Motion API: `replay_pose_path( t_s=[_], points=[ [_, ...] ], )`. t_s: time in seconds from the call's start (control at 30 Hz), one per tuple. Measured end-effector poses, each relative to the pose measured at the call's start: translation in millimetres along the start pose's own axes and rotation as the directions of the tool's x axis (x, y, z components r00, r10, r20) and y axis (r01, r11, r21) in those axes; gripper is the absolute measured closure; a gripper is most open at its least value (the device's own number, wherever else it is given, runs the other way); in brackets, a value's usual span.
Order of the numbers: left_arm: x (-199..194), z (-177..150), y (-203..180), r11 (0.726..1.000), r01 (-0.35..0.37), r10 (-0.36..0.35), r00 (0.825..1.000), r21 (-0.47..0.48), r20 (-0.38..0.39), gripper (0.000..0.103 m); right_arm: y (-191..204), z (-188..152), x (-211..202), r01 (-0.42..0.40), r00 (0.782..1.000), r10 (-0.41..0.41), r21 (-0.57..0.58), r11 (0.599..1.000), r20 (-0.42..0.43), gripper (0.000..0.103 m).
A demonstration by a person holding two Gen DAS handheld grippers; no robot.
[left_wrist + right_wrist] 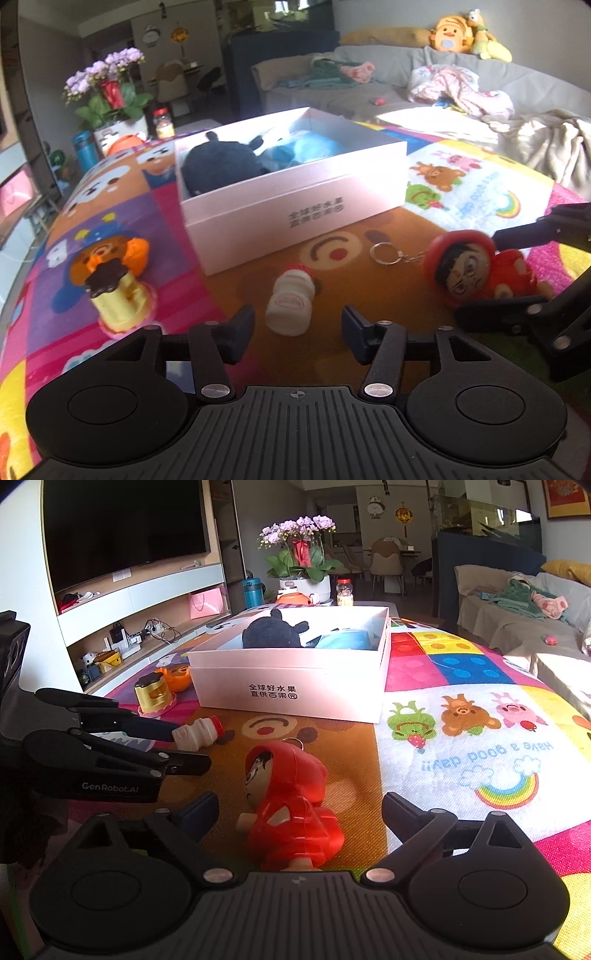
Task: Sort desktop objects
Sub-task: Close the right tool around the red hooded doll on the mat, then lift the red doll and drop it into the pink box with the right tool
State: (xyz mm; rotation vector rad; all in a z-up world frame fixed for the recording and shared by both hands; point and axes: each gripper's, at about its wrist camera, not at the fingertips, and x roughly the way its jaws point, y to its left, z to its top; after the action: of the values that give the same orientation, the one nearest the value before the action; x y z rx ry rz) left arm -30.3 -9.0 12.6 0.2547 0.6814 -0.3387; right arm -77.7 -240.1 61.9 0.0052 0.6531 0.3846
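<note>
A small white bottle with a red cap (291, 306) lies on the colourful play mat between the fingers of my left gripper (297, 325), which is open, with a gap on each side of the bottle. A red hooded figure with a keyring (288, 801) lies between the wide, open jaws of my right gripper (301, 805), untouched. Each gripper shows in the other's view: the left gripper (188, 749) beside the bottle (197, 734), the right gripper (495, 275) around the figure (465, 269). Behind stands a white box (295, 206) (288, 686) holding a dark plush (218, 162) and something blue.
A yellow toy with a brown top (114, 299) (153, 692) and an orange toy (177, 675) sit left of the box. A flower pot (303, 583), a jar (344, 590) and a teal bottle (253, 592) stand past the mat's far edge. A sofa (480, 88) lies to the right.
</note>
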Motion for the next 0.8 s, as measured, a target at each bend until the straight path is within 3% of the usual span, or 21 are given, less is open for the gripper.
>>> replay_pose_path(
  t_s=[0.17, 0.37, 0.43, 0.57, 0.7, 0.8],
  points=[
    [-2.5, -2.9, 17.3, 0.992, -0.118, 0.118, 0.993, -0.032, -0.018, 0.035, -0.1, 0.1, 0.1, 0.0, 1.0, 0.0, 0.0, 1.0, 0.0, 0.006],
    [-1.2, -2.2, 29.8, 0.977, -0.165, 0.162, 0.986, -0.133, -0.037, 0.035, 0.0, -0.2, 0.2, 0.006, 1.0, -0.006, 0.0, 1.0, -0.003, 0.005],
    [-2.1, -1.6, 30.6, 0.976, -0.142, 0.139, 0.99, -0.163, -0.033, 0.035, 0.0, 0.3, 0.5, 0.007, 1.0, -0.007, 0.0, 1.0, -0.005, 0.004],
    [-3.2, 2.8, 21.9, 0.979, 0.0, -0.003, 1.0, -0.202, -0.014, 0.034, 0.1, 0.4, 1.4, 0.006, 1.0, -0.006, 0.0, 1.0, -0.011, 0.003],
    [6.5, 10.4, 4.8, 0.989, 0.003, -0.003, 1.0, -0.15, 0.001, 0.038, 0.1, 0.4, 1.9, 0.005, 1.0, -0.005, 0.001, 1.0, -0.015, 0.003],
    [17.4, 14.7, 1.9, 0.99, -0.002, 0.001, 1.0, -0.143, -0.006, 0.048, 0.5, 0.4, 2.3, 0.009, 1.0, -0.009, 0.001, 1.0, -0.017, 0.003]
  ],
)
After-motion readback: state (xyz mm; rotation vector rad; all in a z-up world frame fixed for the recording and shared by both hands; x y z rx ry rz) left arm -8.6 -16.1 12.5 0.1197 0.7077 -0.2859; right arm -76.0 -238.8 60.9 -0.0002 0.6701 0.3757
